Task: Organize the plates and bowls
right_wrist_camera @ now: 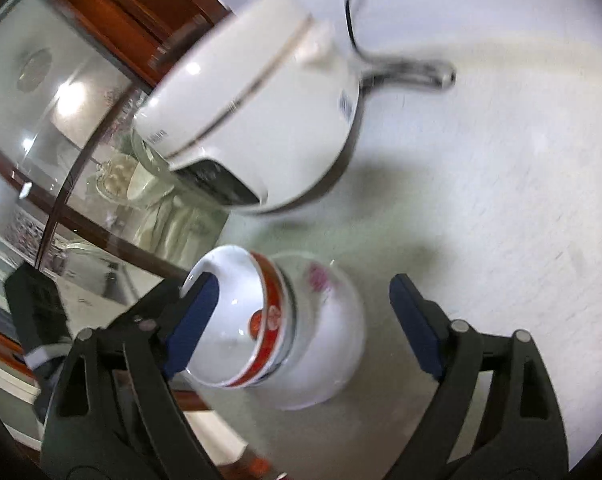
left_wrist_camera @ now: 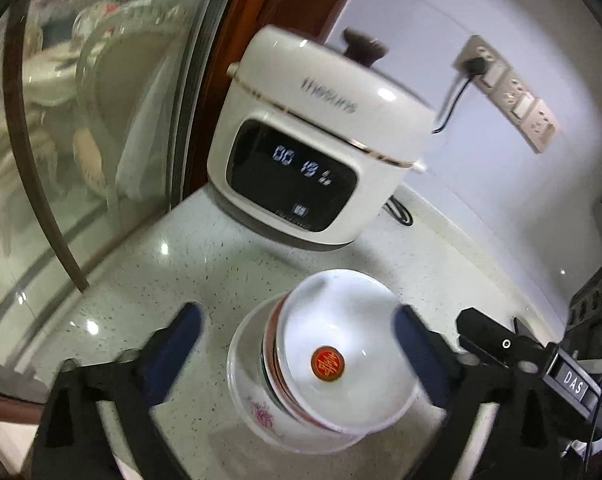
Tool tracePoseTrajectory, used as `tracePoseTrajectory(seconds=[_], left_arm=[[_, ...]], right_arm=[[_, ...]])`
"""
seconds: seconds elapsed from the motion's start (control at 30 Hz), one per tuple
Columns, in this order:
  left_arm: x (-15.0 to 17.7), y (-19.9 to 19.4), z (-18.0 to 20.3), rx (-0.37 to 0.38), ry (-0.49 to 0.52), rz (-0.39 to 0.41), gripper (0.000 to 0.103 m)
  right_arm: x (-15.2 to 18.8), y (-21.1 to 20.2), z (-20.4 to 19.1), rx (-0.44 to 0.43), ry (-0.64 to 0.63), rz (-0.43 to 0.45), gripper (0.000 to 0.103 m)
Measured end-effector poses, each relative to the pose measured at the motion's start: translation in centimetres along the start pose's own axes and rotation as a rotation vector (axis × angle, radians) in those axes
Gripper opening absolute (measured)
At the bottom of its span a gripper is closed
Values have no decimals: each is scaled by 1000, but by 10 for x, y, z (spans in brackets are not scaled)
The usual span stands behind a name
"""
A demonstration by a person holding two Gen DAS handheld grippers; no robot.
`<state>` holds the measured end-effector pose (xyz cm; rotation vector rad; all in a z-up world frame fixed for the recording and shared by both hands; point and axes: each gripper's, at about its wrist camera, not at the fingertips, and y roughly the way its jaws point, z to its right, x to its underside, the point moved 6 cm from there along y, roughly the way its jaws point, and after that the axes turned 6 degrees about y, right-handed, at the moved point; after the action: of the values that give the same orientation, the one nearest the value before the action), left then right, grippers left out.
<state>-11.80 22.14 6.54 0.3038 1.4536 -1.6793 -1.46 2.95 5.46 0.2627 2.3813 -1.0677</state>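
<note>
A: Left wrist view first. Your left tongs (left_wrist_camera: 297, 332) are spread wide, gripping nothing. The stack of bowls (left_wrist_camera: 321, 364) sits between the blue pads on the speckled worktop (left_wrist_camera: 173, 264), out in front of the rice cooker (left_wrist_camera: 313, 140), towards the edge with the glass cabinet door (left_wrist_camera: 81, 120).

B: How will it handle?

A: Glazed china by the look of it, so I judge it stiff, slick, chippable, and heavy as a stack. The top bowl with the red seal (left_wrist_camera: 328, 364) leans out of the nest, mouth turned up and towards you, so I'd expect it to slide if jolted. Take it by the rim, one pad inside and one outside, or carry the whole stack from the bottom bowl's wall.

B: Right wrist view?

A: Blurred. Your right tongs (right_wrist_camera: 301, 320) are also spread and empty, and the stack (right_wrist_camera: 285, 328) lies between the fingers. Here its axis reads tilted: the red-banded bowl (right_wrist_camera: 237, 320) opens left towards the glass, the flowered bowl (right_wrist_camera: 325, 320) beneath. The left pad (right_wrist_camera: 193, 320) overlaps the red-banded bowl's rim; I cannot tell if it touches.
</note>
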Motion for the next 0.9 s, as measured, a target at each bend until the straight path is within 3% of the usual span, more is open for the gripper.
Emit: tracePoseTrajectory(seconds=[0.17,0.23,0.37,0.5,0.67,0.9], left_arm=[[5,-64,25,-123,138,211,103],[13,-101,42,-170,204,322,103],[44,-150,60,-255,241,484,103],[86,-149,68,-257,244,418,103],[139,-148,69,-278,222,374,103],[173,-153,60,-275,211,339,103]], right_arm=[[25,-54,-7,59,-201,234,90],[48,-86,-13,99,-317,355,92],[99,-136,-11,130,-441,482,98],[149,-153,-4,169,-499,483,99],[194,-165,16,220,-453,469,98],[212,-180,26,250,-460,471,98]])
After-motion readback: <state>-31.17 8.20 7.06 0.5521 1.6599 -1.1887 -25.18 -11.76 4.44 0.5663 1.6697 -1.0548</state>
